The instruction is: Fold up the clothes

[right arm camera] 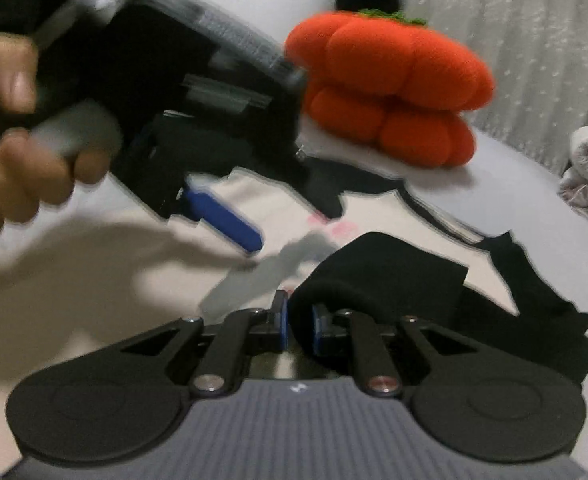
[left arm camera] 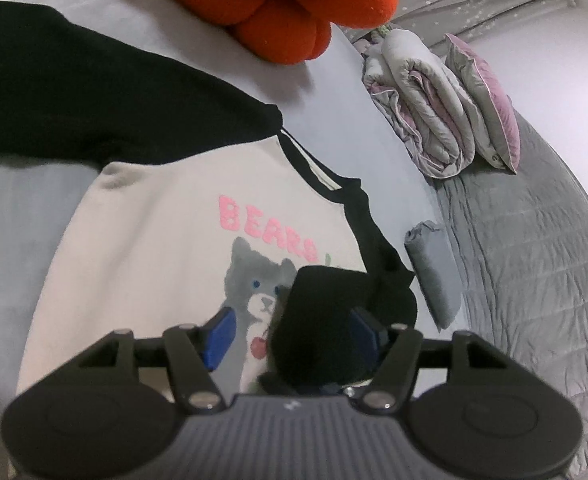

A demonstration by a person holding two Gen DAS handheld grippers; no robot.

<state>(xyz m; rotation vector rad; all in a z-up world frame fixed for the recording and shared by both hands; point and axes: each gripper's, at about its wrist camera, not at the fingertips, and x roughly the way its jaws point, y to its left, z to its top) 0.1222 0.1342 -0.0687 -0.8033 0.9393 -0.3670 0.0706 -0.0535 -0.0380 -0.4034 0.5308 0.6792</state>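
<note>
sweatshirt (left arm camera: 146,240) (soft cream fleece), black sleeve (right arm camera: 378,276)

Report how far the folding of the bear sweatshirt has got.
Done: one black sleeve cuff already lies across the cream front of the sweatshirt. In hand: the right tongs pinch that black fabric; the left tongs stand open around it. Left: the other sleeve lies spread out, body unfolded.

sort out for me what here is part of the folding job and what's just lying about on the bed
Part of the job:
- sweatshirt, cream body with a bear print
- its black sleeve, folded onto the chest
- right gripper, closed on that sleeve
- left gripper, open

Just lying about:
- orange pumpkin cushion
- rolled quilt
- pillow
- folded grey cloth
- grey bedspread
</note>
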